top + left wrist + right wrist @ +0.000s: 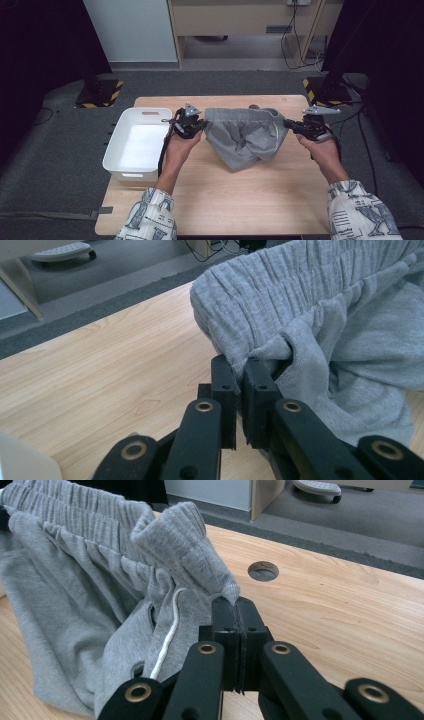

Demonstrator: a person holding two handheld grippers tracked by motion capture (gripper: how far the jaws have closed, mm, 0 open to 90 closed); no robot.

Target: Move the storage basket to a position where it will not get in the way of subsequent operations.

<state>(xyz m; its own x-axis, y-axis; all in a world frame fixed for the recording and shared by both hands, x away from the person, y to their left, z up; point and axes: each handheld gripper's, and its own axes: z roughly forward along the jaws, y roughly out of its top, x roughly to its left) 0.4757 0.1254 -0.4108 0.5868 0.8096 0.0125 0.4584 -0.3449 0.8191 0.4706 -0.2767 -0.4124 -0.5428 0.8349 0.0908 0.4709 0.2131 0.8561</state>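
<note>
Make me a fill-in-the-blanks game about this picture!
1. Both tools pinch the grey ____ by the waistband.
2. The white bin sits beside the ____ tool.
3. The right tool has its jaws ____ on the cloth.
4. A white ____ hangs from the waistband.

Missing words: shorts; left; shut; drawstring

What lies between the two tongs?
The grey shorts, stretched by the waistband from left tongs to right tongs, seen in the high view.
</note>
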